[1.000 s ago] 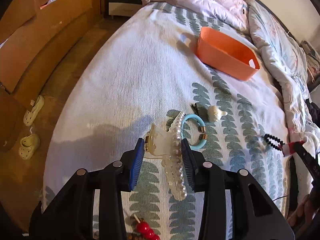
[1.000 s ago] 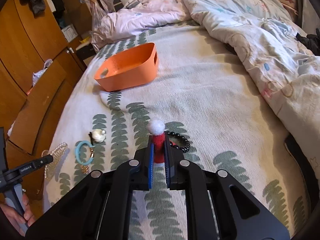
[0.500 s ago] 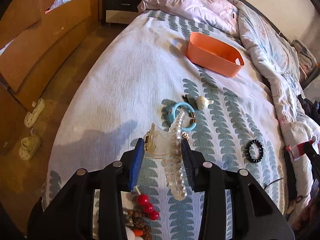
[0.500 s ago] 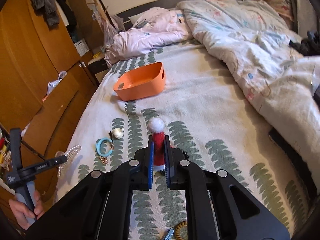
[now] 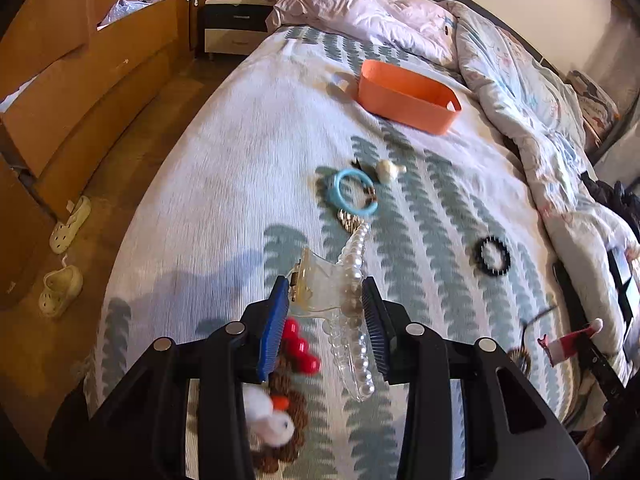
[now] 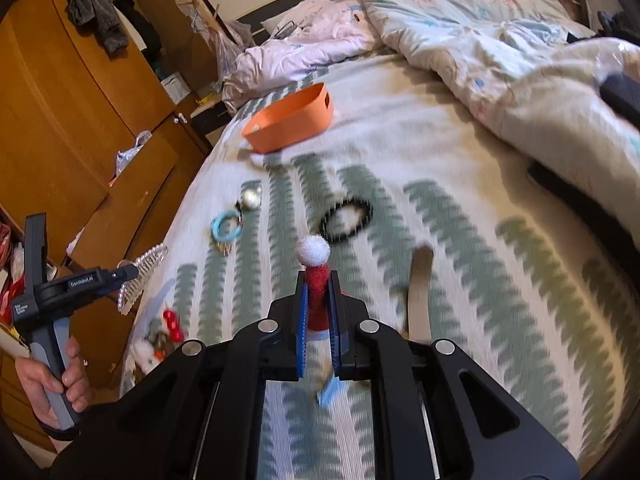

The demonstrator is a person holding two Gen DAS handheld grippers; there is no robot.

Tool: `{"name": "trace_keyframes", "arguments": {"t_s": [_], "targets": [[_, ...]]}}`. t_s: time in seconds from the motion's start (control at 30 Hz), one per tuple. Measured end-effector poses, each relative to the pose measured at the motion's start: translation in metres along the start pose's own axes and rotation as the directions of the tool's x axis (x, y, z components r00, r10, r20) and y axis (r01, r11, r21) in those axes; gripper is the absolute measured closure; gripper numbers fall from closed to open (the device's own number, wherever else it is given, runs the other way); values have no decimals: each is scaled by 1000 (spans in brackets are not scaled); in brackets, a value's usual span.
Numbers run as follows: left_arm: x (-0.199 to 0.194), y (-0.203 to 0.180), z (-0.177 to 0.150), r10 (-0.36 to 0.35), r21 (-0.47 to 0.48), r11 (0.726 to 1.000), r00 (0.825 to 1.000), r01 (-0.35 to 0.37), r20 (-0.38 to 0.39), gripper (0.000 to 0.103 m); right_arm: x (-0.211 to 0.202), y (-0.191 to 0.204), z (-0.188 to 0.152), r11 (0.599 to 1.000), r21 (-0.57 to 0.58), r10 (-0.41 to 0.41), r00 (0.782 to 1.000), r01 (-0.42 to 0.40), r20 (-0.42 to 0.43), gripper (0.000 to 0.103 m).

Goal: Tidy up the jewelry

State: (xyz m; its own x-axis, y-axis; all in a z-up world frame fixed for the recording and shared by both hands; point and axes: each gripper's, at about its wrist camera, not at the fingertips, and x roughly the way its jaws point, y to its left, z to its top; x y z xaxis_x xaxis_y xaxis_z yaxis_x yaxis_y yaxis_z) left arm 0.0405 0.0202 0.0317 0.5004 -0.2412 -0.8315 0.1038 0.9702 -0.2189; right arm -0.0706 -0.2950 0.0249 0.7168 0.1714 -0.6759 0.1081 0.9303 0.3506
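left gripper [image 5: 325, 320] clamps clear pearl-trimmed hair claw [image 5: 340, 292]; right gripper [image 6: 318, 308] pinches red santa-hat clip [image 6: 316, 280]; bare bedspread [image 5: 240, 168] ahead of jaws, orange plastic bin [image 5: 404, 98] far beyond.

You are looking over a bed [image 5: 240, 152] with a white cover printed in green leaves and a rumpled duvet [image 5: 532, 92] along one side. Beside it runs a wooden floor [image 5: 132, 152] with a pair of pale clogs [image 5: 64, 256], orange-brown wardrobes [image 6: 60, 92] and a small nightstand [image 5: 236, 20]. Warm daylight falls across everything.
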Motion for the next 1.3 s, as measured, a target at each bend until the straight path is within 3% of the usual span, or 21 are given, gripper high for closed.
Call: {"name": "trace_keyframes", "arguments": {"t_s": [0.33,0.43,0.7,0.77,0.8,0.83,0.9,1.17,1.3], "targets": [[23,6,-45,47,31,999,997,-45,-68,65,6,-11,-23,996,-17,-91,995,90,-37,92],[28,3,-50,49,42,998,995,-46,-82,64,9,-8,-26,992,-40,-119,992,117,-36,85],[27,7,-50,40,34,999,996,-38,-76,63,13,-4,-27,986,-71,-153,988,150,-28,83],[23,9,-48,38,26,999,997,-37,-63,50,10,-3,-27,982,-80,-173,985,172,-9,78],[21,9,-47,35,25,999,998,-34,-51,45,8,-3,-27,979,-85,-184,983,183,3,69],[17,10,-46,29,23,999,999,-28,-39,38,7,-3,-27,976,-88,-199,980,200,16,54],[12,10,-44,22,20,1000,1000,-22,-22,37,5,-4,-26,976,-85,-199,980,201,28,36],[16,14,-41,34,11,999,999,-34,-34,37,0,-6,-22,982,-75,-169,984,172,52,33],[15,12,-42,37,19,999,999,-36,-29,37,4,-12,-21,986,-66,-150,988,151,21,31]]}}
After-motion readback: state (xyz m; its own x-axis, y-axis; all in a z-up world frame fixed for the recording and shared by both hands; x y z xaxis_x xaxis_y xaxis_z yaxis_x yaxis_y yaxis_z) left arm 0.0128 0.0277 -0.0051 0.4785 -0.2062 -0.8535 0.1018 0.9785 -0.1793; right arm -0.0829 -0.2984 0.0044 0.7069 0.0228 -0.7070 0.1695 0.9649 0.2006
